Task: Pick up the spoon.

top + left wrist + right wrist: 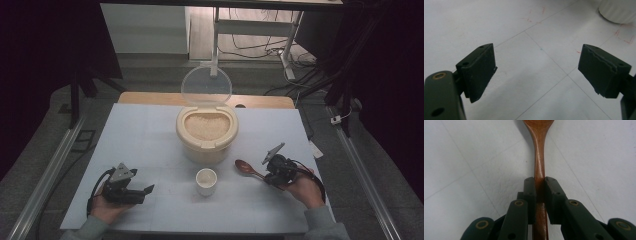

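Note:
A brown wooden spoon (246,168) lies on the white table right of a small white cup (206,181). My right gripper (268,175) is shut on the spoon's handle (539,173); both pads press its sides in the right gripper view, and the bowl points away from me. A cream rice container (206,131) full of rice stands behind the cup with its clear lid (206,86) tipped up. My left gripper (148,190) rests at the front left, jaws wide apart with bare table between its pads (480,70). The cup's base (617,11) peeks in at the top right there.
The white table sheet (145,135) carries thin lines and faint red marks (624,37). Metal rails run along both sides of the table (55,165). Cables and a stand leg lie on the floor beyond the far edge (260,47).

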{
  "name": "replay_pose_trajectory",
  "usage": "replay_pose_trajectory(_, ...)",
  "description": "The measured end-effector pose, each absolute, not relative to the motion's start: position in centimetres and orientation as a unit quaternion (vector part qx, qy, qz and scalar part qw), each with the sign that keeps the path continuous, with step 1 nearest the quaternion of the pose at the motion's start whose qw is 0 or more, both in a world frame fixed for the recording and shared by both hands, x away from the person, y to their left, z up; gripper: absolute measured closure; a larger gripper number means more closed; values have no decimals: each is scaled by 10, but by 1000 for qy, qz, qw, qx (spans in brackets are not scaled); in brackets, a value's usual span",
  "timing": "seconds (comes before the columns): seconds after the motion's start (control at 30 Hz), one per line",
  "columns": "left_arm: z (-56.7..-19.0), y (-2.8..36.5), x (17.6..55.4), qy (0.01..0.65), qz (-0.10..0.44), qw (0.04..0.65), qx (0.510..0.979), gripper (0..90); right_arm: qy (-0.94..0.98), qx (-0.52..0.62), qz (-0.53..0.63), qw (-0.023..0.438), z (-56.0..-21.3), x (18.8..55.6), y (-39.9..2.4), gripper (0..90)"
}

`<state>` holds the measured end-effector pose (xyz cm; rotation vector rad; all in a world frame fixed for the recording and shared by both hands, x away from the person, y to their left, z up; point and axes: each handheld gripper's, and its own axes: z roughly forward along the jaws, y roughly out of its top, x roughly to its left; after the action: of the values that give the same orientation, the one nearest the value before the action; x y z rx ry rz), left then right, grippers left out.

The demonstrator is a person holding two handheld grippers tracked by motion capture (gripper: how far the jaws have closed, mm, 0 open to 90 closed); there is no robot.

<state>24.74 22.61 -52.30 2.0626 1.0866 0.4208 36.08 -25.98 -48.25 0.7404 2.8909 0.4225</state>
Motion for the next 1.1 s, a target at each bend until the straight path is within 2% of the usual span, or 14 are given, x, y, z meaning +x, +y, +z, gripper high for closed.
replay_pose_trajectory(0.33, -523, 227, 248, 426, 164, 376, 806, 144, 950, 238, 192, 66, -462, 349, -271, 789)
replay_pose_trajectory(1.1, -524, 227, 248, 425, 162, 375, 808, 144, 947, 163, 276, 30, -436, 328, -246, 790)
